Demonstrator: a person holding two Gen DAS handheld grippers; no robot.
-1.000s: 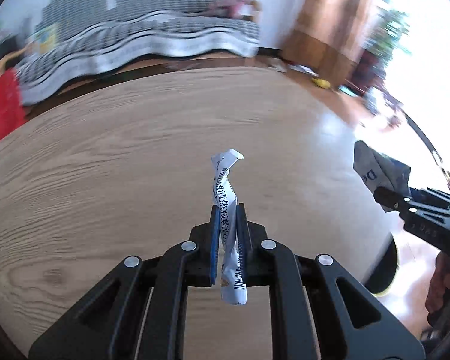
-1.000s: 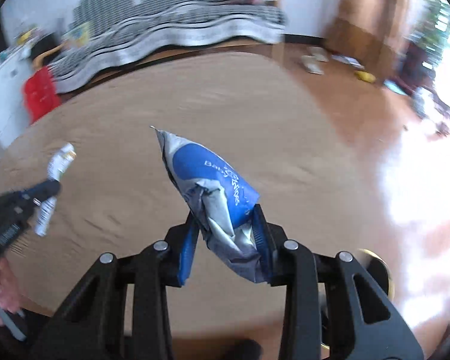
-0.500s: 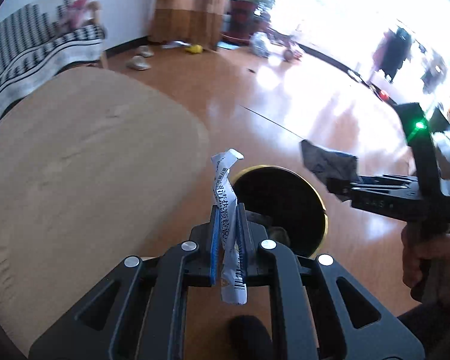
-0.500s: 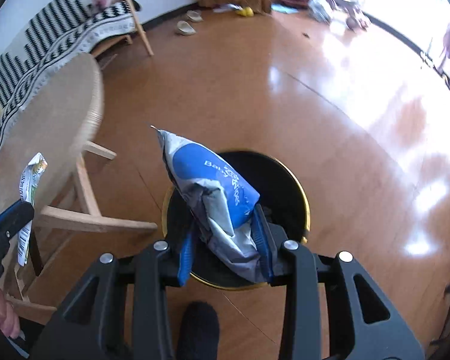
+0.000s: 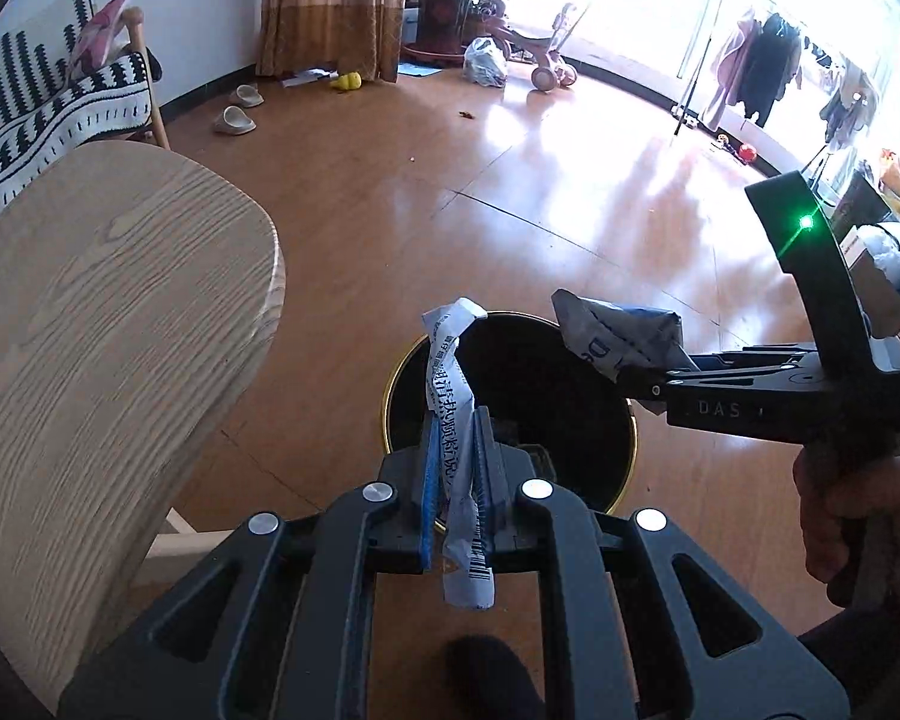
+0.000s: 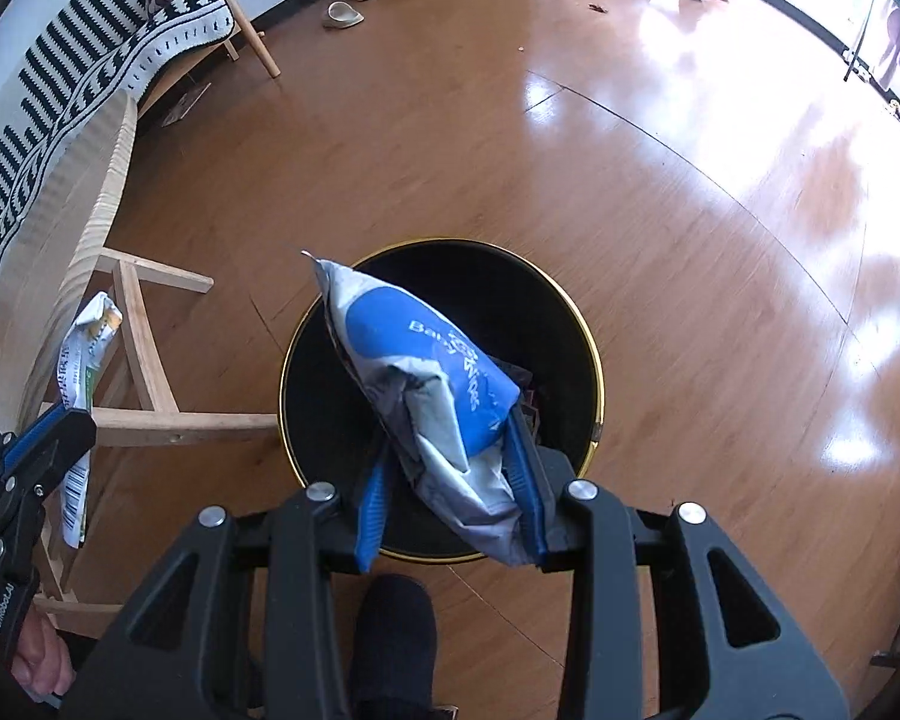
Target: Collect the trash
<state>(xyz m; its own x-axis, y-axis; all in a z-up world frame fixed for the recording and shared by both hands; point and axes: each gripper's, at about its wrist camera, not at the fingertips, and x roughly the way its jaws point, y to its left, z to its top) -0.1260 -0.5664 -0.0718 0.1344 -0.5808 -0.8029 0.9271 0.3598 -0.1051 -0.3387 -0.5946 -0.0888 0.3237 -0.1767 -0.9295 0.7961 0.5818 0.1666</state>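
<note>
Both grippers have been carried from the bench (image 5: 108,324) to above the black bin (image 6: 330,324), now lower centre. A white wrapper (image 5: 450,396) is clenched in the left gripper (image 5: 457,462)'s jaws, and a blue wipes packet (image 6: 426,360) in the right gripper (image 6: 456,480)'s.

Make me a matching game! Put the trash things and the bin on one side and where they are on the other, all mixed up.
Things:
1. twisted white wrapper
2. blue wipes pack
3. black bin
4. wooden table

Places:
A. on the floor, under both grippers
B. pinched in the left gripper
C. standing beside the bin
D. pinched in the right gripper

Pairs: 1-B, 2-D, 3-A, 4-C
</note>
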